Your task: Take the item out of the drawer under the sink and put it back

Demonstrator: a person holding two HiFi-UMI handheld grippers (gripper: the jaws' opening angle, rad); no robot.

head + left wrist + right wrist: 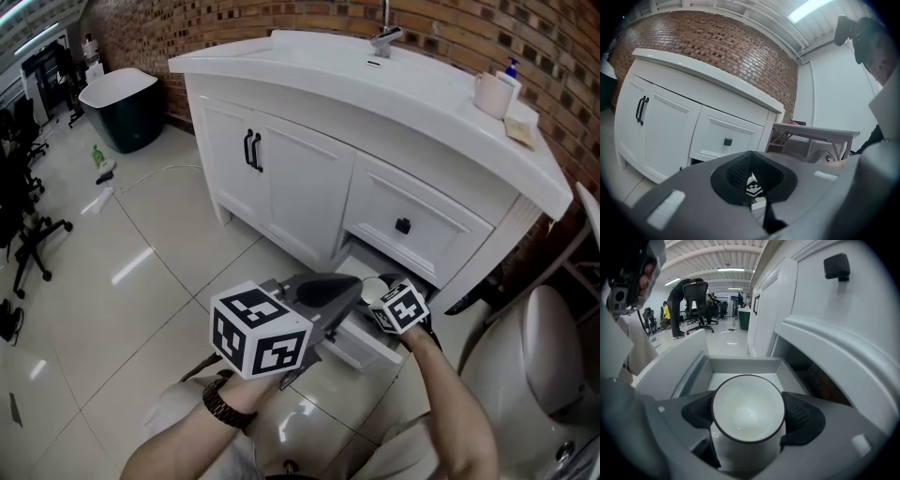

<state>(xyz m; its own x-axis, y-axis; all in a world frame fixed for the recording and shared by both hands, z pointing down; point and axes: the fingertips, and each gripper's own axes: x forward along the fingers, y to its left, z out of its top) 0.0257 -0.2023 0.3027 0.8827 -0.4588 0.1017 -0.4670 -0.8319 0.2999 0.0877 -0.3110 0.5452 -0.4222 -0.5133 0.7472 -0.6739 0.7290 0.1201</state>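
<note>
right gripper [750, 413] fingers clamp the white cup [747, 406] over the open drawer [740, 364], best carried level; left gripper [751, 158] fingers closed, empty.

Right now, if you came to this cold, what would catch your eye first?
First, the white cup clamped in the right gripper, over the open bottom drawer of the white sink cabinet. Next, the left gripper, shut and empty, held in front of that cabinet.
</note>
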